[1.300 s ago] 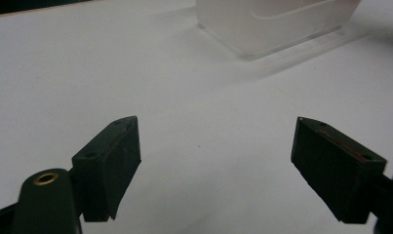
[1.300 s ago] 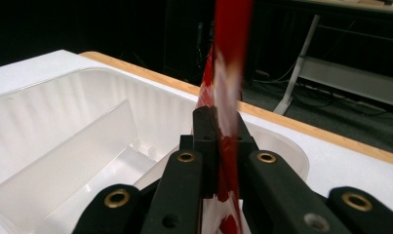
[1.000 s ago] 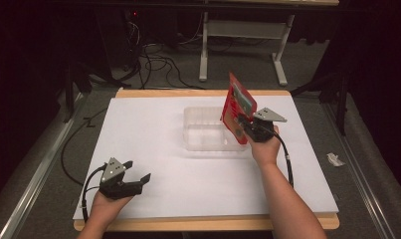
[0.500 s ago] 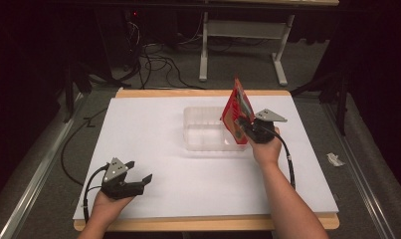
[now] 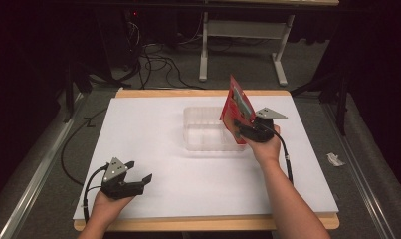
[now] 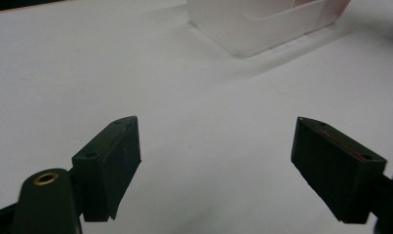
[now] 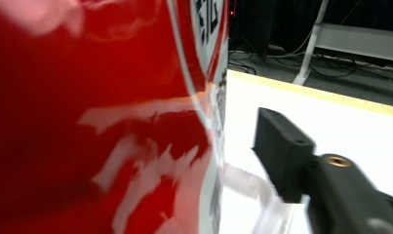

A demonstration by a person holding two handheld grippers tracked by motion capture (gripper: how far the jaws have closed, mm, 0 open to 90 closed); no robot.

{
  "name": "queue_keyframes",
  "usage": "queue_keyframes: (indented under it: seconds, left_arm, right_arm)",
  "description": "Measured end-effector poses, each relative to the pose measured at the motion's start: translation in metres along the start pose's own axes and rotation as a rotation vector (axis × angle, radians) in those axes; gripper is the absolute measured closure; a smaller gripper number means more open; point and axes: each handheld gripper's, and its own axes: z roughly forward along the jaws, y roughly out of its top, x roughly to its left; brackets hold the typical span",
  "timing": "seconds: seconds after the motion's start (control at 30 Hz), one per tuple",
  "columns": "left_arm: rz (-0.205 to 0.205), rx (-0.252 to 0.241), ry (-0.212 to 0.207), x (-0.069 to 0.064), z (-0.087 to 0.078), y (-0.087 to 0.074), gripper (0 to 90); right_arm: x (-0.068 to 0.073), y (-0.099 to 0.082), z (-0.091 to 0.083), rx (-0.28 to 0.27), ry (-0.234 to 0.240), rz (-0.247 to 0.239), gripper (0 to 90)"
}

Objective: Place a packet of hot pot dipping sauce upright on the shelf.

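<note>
Placement step: right gripper (image 5: 244,130), jaws clamped on a red packet (image 5: 236,108), holds it over the clear tray (image 5: 208,130). Left gripper (image 5: 133,181) rests, jaws apart. Next: lower, release.

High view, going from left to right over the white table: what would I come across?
Left gripper, jaws open, empty, near the front edge → clear plastic tray at the middle → red packet, held up at the tray's right end by the right gripper.
</note>
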Motion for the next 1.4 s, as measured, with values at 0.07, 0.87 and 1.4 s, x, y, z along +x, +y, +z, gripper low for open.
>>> queue_keyframes:
  seconds: [0.07, 0.87, 1.4]
  left_arm:
    - [0.002, -0.001, 0.003, 0.0, 0.0, 0.0, 19.0]
    - [0.002, 0.007, -0.001, 0.0, 0.001, -0.001, 18.8]
    - [0.014, 0.049, -0.001, -0.003, 0.01, -0.011, 18.7]
  right_arm:
    - [0.0, 0.001, -0.004, 0.014, 0.002, -0.005, 38.4]
    - [-0.002, -0.009, -0.053, 0.025, 0.001, 0.015, 16.1]
    - [0.002, -0.077, -0.131, 0.082, -0.043, 0.07, 16.6]
